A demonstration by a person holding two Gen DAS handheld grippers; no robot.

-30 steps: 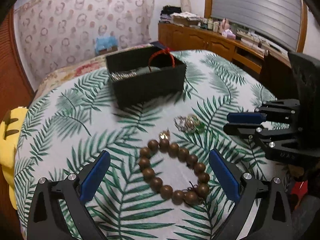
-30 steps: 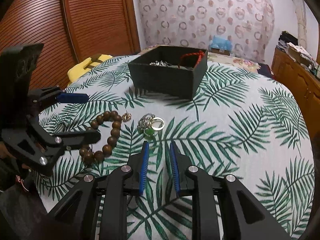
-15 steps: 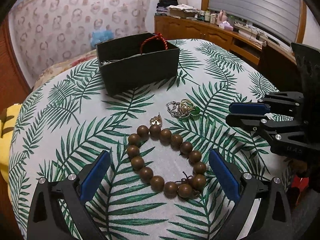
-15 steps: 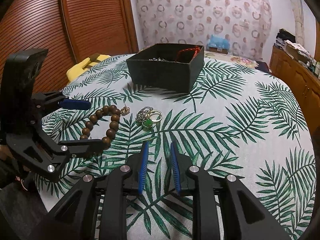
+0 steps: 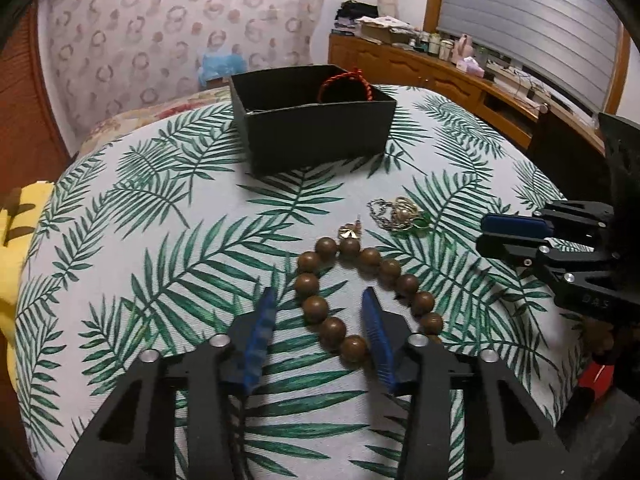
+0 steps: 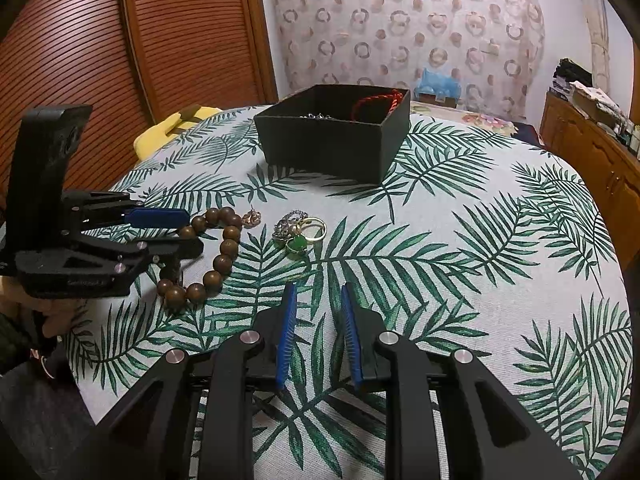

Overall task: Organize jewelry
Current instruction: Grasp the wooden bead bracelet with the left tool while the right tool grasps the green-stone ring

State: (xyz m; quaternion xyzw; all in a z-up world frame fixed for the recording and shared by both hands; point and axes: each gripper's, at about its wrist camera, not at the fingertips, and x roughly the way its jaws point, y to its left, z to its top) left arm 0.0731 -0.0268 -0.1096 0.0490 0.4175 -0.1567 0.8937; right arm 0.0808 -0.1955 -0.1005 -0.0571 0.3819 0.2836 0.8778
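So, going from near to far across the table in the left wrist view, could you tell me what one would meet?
Left gripper → wooden bead bracelet → small gold earring → tangle of rings and chain → black box holding a red cord.

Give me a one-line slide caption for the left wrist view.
Left gripper, jaws just closing, straddles the wooden bead bracelet on the palm-print tablecloth, black jewelry box waiting behind.
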